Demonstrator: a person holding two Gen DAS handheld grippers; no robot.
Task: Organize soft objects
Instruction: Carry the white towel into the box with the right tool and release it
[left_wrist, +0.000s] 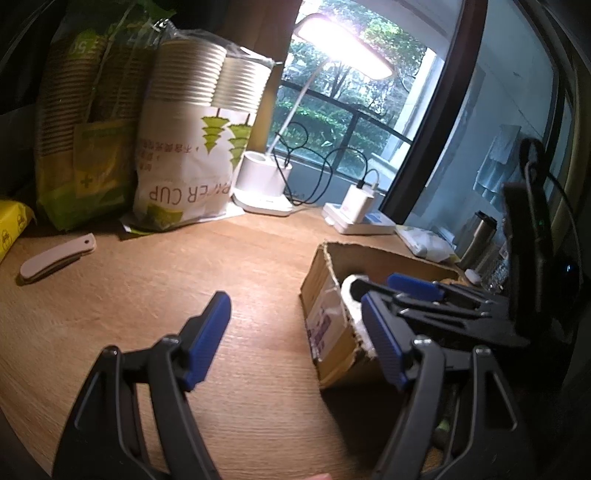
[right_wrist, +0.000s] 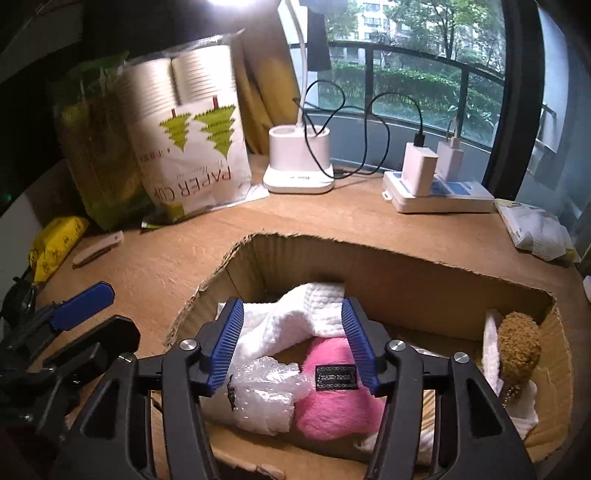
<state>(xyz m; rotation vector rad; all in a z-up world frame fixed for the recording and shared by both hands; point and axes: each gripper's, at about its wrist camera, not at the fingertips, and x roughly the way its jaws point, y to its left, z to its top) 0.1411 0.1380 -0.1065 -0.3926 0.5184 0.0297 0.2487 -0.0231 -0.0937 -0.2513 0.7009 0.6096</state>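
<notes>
**Both jaw pairs spread, nothing pinched**

Four soft things lying in the box (right_wrist: 388, 258): white cloth (right_wrist: 295, 317), pink fluff (right_wrist: 332, 410), bubble wrap (right_wrist: 266, 391), brown plush (right_wrist: 517, 347). Right gripper (right_wrist: 293, 347) hanging just above, cloth and fluff straight ahead between spread jaws, untouched. Left gripper (left_wrist: 295, 332) spread over bare desk (left_wrist: 166, 280), beside the box, farther off.

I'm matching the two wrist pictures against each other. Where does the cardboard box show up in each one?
Left wrist view: the cardboard box sits right of centre, behind the right gripper.
Right wrist view: the box fills the lower middle, open, soft things inside.
Shared landmark: the white desk lamp base.
</notes>
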